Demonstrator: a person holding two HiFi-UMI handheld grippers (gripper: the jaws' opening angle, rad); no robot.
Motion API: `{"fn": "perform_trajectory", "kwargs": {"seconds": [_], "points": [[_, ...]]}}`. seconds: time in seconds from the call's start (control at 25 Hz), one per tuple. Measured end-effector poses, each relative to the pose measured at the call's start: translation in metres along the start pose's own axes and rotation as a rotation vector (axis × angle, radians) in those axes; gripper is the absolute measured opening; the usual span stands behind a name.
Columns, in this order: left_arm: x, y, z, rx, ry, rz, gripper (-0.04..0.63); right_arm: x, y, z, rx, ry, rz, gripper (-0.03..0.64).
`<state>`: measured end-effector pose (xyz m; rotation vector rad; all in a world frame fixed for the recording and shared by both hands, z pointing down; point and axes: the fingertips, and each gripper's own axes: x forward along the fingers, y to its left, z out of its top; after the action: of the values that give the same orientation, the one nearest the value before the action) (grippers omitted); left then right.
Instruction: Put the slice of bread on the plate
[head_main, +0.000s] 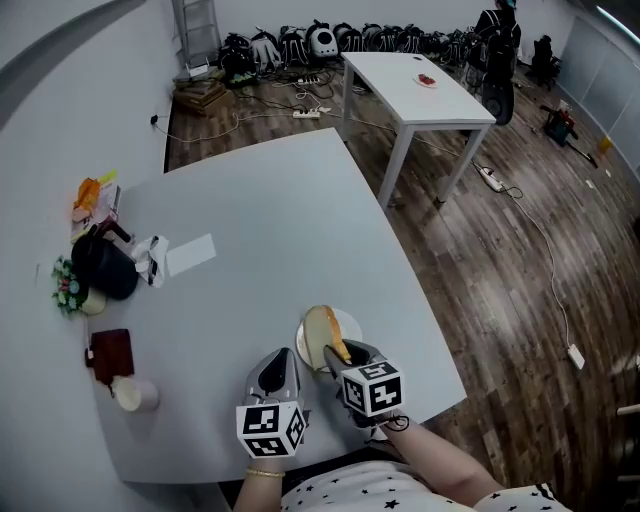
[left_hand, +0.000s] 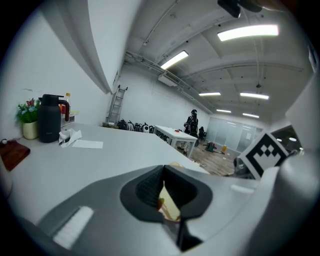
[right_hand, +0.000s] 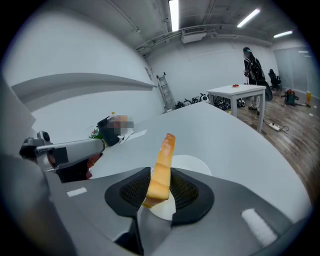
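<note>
Slice of bread (right_hand: 160, 172) stands on edge, pinched between the right gripper (right_hand: 159, 194) fingers, top poking past them. White plate (right_hand: 194, 164) sits on the grey table (head_main: 280, 230) just beyond those fingertips. Left gripper (left_hand: 169, 202) fingers nearly together, nothing between, bread just beyond its tips.

Table (head_main: 260, 220) matt grey, smooth; floor (head_main: 500, 250) wood planks; plate (right_hand: 195, 165) smooth white.

The floor (head_main: 520, 260) is dark wood. A white table (head_main: 410, 85) stands near the back wall (head_main: 260, 12), and long ceiling lamps (left_hand: 247, 32) are on.
</note>
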<state>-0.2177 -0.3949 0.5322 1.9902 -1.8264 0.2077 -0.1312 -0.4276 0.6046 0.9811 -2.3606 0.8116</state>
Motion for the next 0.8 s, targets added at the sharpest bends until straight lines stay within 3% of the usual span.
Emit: {"fn": "perform_trajectory", "kwargs": {"seconds": [0.28,0.6,0.68,0.8], "points": [[0.003,-0.003,-0.005,0.004,0.019,-0.016,0.009,-0.004,-0.028,0.001,-0.141,-0.015,-0.178,0.201],[0.001,-0.006,-0.005,0.005,0.016,-0.026,0.009,-0.016,-0.032,0.005,-0.13,-0.046,-0.199,0.213],[0.0,-0.007,-0.004,0.006,0.013,-0.03,0.009,-0.021,-0.026,0.009,-0.12,-0.068,-0.186,0.183],[-0.003,-0.011,-0.004,0.012,0.011,-0.036,0.009,-0.032,-0.011,0.014,-0.093,-0.093,-0.127,0.07]]}}
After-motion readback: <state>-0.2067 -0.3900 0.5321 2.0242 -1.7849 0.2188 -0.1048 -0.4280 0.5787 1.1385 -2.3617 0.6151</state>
